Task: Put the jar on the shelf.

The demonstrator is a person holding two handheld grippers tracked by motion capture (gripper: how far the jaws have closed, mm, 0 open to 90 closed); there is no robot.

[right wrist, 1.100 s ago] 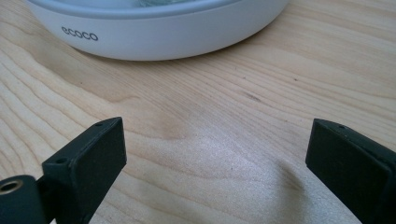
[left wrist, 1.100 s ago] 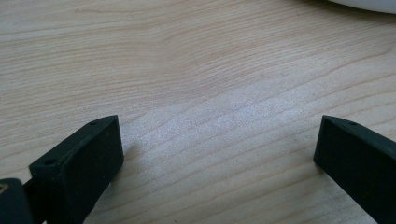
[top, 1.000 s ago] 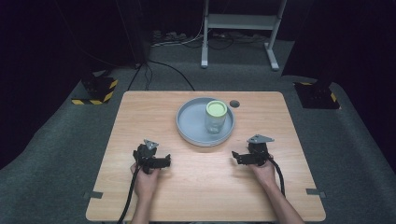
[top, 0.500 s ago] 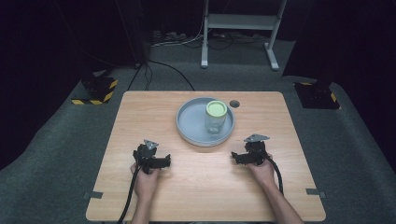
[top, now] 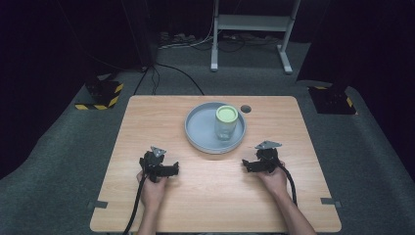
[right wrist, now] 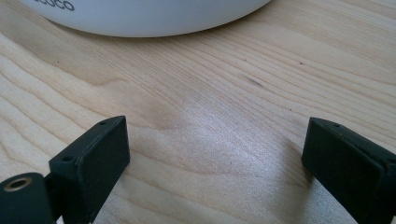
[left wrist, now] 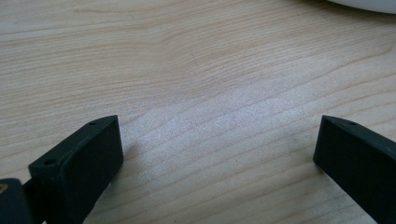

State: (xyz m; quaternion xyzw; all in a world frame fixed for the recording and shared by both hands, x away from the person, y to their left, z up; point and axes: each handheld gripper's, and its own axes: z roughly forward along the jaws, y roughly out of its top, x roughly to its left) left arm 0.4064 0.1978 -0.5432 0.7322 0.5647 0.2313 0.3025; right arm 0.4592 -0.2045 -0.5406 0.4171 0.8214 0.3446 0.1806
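**Two grippers low on the table, jar on the plate between and beyond them**

A clear jar (top: 226, 123) with a pale green lid stands upright on the right part of a round grey plate (top: 195, 131), mid-table toward the far edge. A small dark hole (top: 245, 108) sits in the wooden table (top: 147, 112) just beyond the plate's right rim.

The left gripper (top: 169, 170) and right gripper (top: 248, 165) lie near the plate's front — neither touches it, and bare wood lies between. Both have jaws spread wide, holding nothing.

In the right gripper view the plate's white wall (right wrist: 149, 16) carries dark lettering, cut off by the frame and unreadable.
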